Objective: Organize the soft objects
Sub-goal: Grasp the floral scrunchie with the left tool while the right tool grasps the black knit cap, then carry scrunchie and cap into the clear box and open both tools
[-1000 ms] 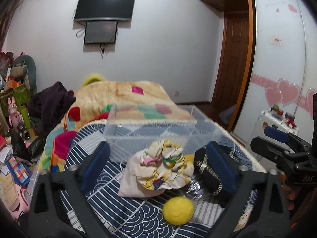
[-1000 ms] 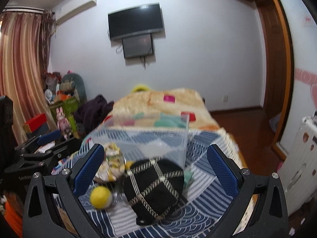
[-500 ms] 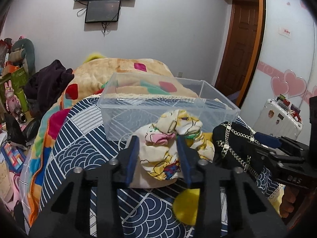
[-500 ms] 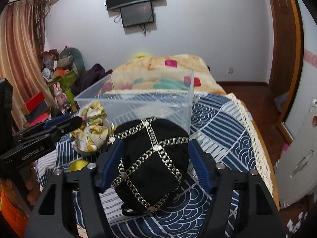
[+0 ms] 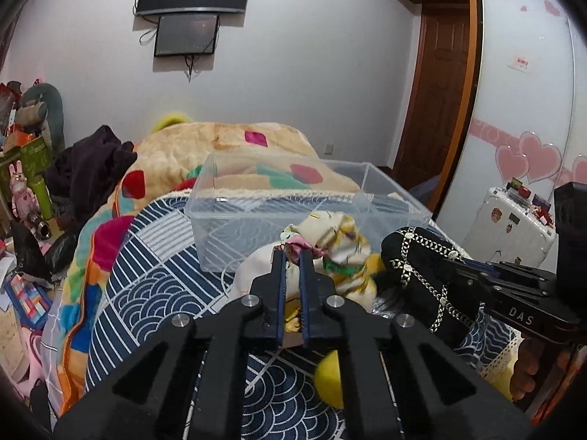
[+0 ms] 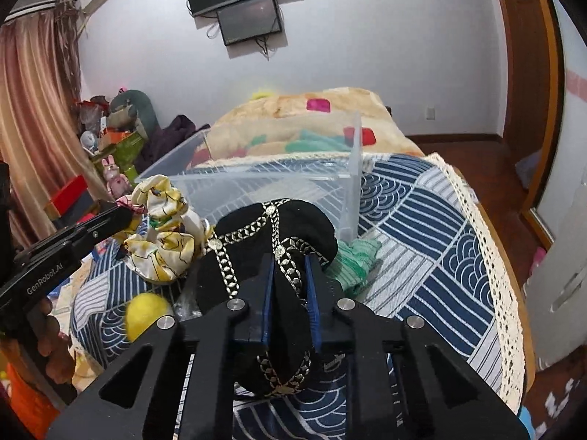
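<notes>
My left gripper (image 5: 292, 256) is shut on a yellow patterned cloth bundle (image 5: 339, 245) and holds it lifted just in front of the clear plastic bin (image 5: 256, 216). The bundle also shows in the right wrist view (image 6: 165, 227). My right gripper (image 6: 290, 267) is shut on a black cap with gold chain trim (image 6: 271, 234), raised over the blue patterned bedspread (image 6: 422, 227). The cap also shows in the left wrist view (image 5: 425, 275). A yellow ball (image 6: 146, 311) lies on the bedspread below. A green cloth (image 6: 352, 256) lies beside the bin's corner.
The empty clear bin (image 6: 279, 179) stands on the bed ahead of both grippers. A tan blanket (image 5: 227, 146) and dark clothes (image 5: 88, 172) lie behind it. Clutter and toys (image 5: 25, 183) fill the floor at left. A white suitcase (image 5: 510, 227) stands at right.
Both grippers have closed from wide open: the left onto the patterned cloth bundle, the right onto the black cap. Both items are now lifted off the bedspread toward the bin.
</notes>
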Action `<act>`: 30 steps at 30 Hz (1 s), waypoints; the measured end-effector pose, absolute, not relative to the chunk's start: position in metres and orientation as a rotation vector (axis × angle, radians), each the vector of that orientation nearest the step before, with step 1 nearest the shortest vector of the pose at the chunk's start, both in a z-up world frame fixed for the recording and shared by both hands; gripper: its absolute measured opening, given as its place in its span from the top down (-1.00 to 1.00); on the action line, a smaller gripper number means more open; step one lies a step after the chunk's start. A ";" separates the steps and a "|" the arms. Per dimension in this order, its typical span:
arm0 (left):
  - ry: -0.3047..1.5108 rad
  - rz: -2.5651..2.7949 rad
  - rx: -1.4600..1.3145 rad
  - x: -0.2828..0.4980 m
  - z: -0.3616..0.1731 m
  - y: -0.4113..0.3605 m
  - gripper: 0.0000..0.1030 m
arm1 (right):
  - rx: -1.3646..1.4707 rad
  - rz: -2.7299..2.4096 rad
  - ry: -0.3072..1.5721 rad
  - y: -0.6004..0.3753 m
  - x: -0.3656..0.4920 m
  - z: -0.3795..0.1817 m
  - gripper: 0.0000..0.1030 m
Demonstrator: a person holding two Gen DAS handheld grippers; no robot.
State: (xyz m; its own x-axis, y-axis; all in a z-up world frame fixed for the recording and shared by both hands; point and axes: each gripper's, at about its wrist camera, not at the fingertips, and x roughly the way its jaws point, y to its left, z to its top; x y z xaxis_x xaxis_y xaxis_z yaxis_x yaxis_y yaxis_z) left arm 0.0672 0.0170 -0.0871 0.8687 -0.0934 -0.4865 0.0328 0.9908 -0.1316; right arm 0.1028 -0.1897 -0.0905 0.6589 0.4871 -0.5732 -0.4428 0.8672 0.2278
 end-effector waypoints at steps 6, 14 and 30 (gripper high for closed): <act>0.457 -0.044 -0.125 0.059 -0.066 0.022 0.89 | 0.079 0.537 0.591 -0.190 0.096 -0.073 0.74; 0.407 -0.032 -0.121 0.066 -0.045 0.031 0.89 | 0.079 0.532 0.485 -0.193 0.093 -0.038 0.74; 0.424 -0.031 -0.119 0.143 -0.024 0.051 0.89 | 0.016 0.462 0.332 -0.162 0.150 0.010 0.74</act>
State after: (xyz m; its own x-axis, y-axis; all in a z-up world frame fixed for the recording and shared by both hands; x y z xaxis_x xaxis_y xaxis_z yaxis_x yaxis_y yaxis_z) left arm 0.1434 0.0510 -0.0239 0.9111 -0.0549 -0.4085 0.0053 0.9926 -0.1215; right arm 0.1503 -0.1619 0.0104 0.8425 0.4397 -0.3112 -0.4346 0.8962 0.0895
